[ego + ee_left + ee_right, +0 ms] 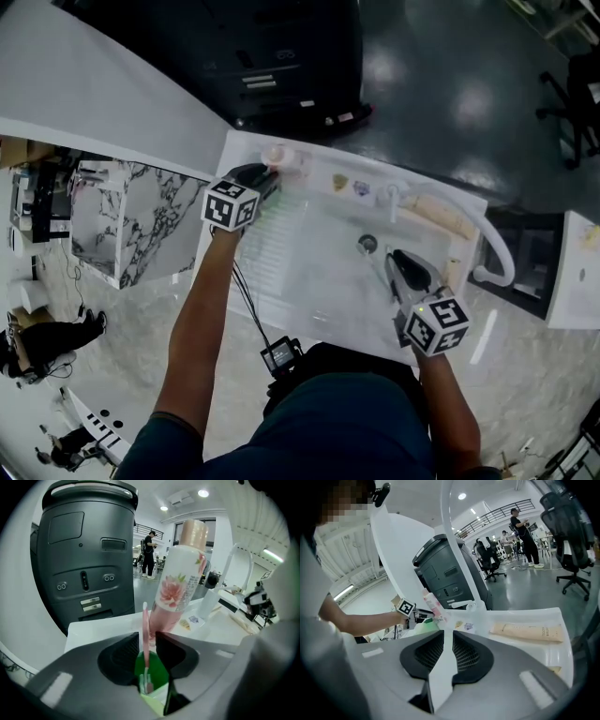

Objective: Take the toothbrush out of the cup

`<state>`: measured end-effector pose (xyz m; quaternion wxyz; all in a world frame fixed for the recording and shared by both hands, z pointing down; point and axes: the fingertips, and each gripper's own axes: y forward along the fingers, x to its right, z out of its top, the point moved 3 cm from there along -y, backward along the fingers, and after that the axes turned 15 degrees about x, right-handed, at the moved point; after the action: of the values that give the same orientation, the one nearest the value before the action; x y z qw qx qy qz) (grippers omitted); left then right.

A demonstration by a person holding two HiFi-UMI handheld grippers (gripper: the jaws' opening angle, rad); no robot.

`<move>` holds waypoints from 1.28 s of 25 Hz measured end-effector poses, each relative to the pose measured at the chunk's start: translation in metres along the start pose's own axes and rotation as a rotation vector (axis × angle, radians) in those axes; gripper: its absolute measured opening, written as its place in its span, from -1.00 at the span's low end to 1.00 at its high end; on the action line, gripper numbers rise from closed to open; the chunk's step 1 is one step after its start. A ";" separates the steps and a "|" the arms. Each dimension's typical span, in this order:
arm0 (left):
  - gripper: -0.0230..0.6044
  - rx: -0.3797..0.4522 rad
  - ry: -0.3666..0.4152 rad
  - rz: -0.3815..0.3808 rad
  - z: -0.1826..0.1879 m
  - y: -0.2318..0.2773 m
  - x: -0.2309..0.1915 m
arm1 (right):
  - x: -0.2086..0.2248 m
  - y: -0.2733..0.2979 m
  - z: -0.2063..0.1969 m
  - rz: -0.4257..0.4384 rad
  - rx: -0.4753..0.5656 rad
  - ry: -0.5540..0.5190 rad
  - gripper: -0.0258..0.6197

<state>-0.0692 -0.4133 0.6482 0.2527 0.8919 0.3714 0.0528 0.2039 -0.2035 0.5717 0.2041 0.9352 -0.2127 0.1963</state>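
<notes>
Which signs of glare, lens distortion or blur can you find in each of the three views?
Head view: ceiling lights glare in pale patches off the dark floor, and the scene curves away towards the corners. Left gripper view: black rounded corners from the fisheye lens, the bottle leaning and bulging, the toothbrush in sharp focus. Right gripper view: the same dark ring, with a ceiling lamp blown out white.

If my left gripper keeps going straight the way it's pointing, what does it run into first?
Most likely the pink toothbrush standing in the green cup: its handle is already between the open jaws of the left gripper. The cup's rim would probably come next; the flowered bottle stands farther behind.
</notes>
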 end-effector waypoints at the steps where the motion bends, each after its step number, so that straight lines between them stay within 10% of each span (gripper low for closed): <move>1: -0.61 -0.005 0.005 0.001 0.000 0.001 0.000 | 0.001 0.001 -0.001 -0.002 -0.002 0.001 -0.71; 32: -0.82 0.126 -0.043 0.109 0.020 -0.024 -0.013 | -0.008 0.008 -0.010 0.009 -0.036 -0.017 -0.72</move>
<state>-0.0881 -0.4159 0.6205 0.2009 0.9258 0.3192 0.0239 0.1903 -0.2032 0.5789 0.2182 0.9320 -0.2223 0.1854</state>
